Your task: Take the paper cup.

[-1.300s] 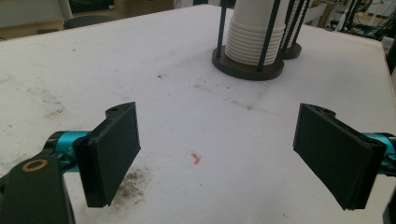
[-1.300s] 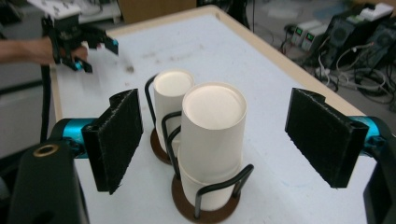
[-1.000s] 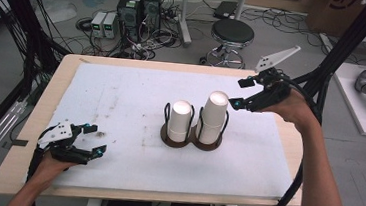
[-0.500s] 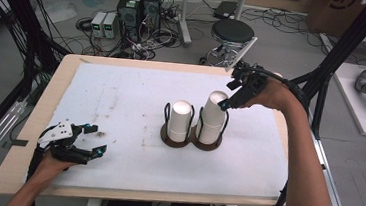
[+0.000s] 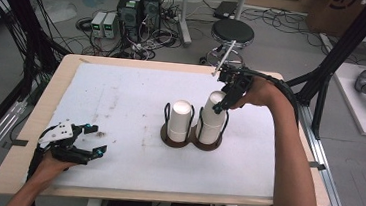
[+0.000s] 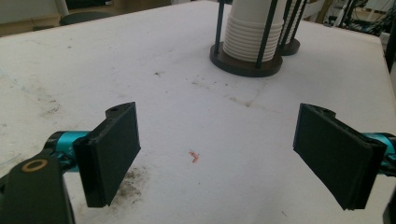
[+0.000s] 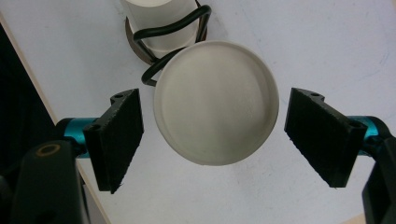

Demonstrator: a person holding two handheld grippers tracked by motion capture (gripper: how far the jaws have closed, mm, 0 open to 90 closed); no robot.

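Now | cup stack [image 7: 212, 100] upright, axis vertical | right tool [image 7: 212, 140] wide, pointing down over it | left tool [image 6: 217, 156] wide

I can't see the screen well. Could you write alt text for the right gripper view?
Looking straight down, the open hand-held gripper has its two black jaws on either side of the round top of a white cup stack, not touching it. Beyond it, a second cup stack stands in a black wire holder on the white table.

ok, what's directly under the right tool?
The right tool, jaws open, hangs over the taller cup stack: its flat top cup base shows. Lower cups and holder base are mostly covered.
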